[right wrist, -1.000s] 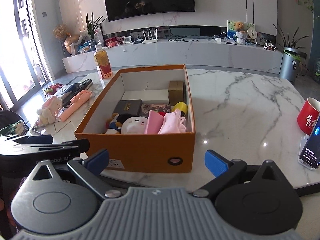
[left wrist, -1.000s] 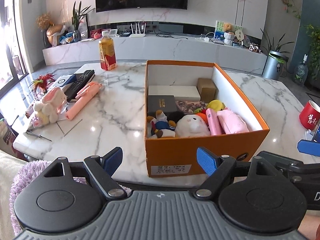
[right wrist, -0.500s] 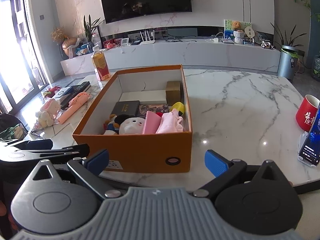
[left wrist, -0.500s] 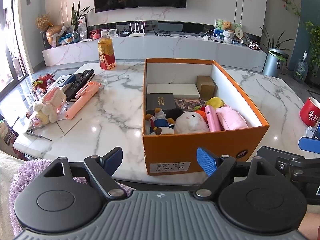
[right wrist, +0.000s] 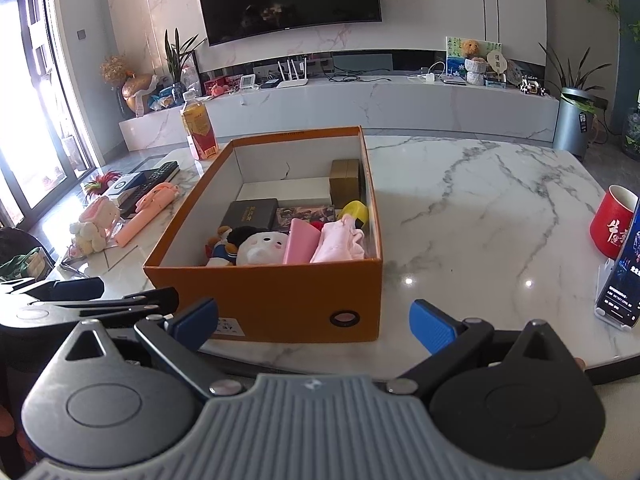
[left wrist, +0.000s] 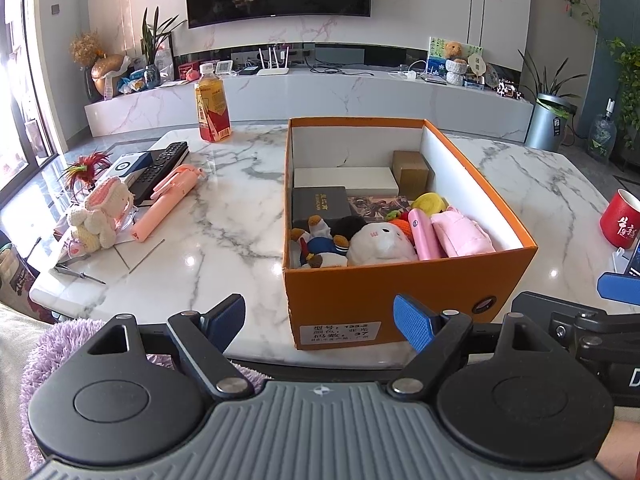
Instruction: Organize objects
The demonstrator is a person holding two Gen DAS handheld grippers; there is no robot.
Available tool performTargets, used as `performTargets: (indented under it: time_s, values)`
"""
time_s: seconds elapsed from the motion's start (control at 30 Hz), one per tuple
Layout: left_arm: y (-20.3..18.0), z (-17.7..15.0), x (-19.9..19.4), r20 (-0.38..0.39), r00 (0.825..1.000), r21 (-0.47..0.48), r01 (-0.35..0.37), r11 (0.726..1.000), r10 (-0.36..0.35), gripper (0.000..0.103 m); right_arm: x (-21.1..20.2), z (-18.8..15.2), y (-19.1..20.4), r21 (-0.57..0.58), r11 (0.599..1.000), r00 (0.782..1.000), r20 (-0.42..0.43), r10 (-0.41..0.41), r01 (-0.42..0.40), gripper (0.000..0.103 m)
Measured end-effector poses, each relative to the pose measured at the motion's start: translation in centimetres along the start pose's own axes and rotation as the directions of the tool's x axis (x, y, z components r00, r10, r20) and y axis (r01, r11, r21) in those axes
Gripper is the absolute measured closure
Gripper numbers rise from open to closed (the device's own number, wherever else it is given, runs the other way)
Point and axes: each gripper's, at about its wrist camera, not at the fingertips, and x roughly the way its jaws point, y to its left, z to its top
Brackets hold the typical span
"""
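Note:
An open orange box (left wrist: 404,298) (right wrist: 280,300) stands on the marble table and holds plush toys, small boxes and pink items. Left of it lie a pink stick (left wrist: 166,208) (right wrist: 146,212), a plush rabbit (left wrist: 102,216) (right wrist: 94,226), a black remote (left wrist: 160,170) and a tea bottle (left wrist: 212,108) (right wrist: 199,128). My left gripper (left wrist: 320,320) is open and empty, held off the table's front edge before the box. My right gripper (right wrist: 314,322) is open and empty, also before the box.
A red mug (left wrist: 620,218) (right wrist: 614,226) and a phone on a stand (right wrist: 620,280) sit at the table's right. A red feathered toy (left wrist: 86,164) and thin metal tools (left wrist: 80,274) lie at the left. A TV console runs along the far wall.
Both grippers have risen slightly and pulled back a little, so the box sits lower and its inside shows more. Nothing on the table has moved.

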Motion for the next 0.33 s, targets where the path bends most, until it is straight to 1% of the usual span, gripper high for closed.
performTargets:
  time_s: [0.33]
  values:
    - [-0.06, -0.2, -0.1, -0.001, 1.0, 0.016, 0.015, 1.0, -0.015, 0.007, 0.0, -0.22, 0.04, -0.003, 1.0, 1.0, -0.003, 0.001, -0.001, 0.001]
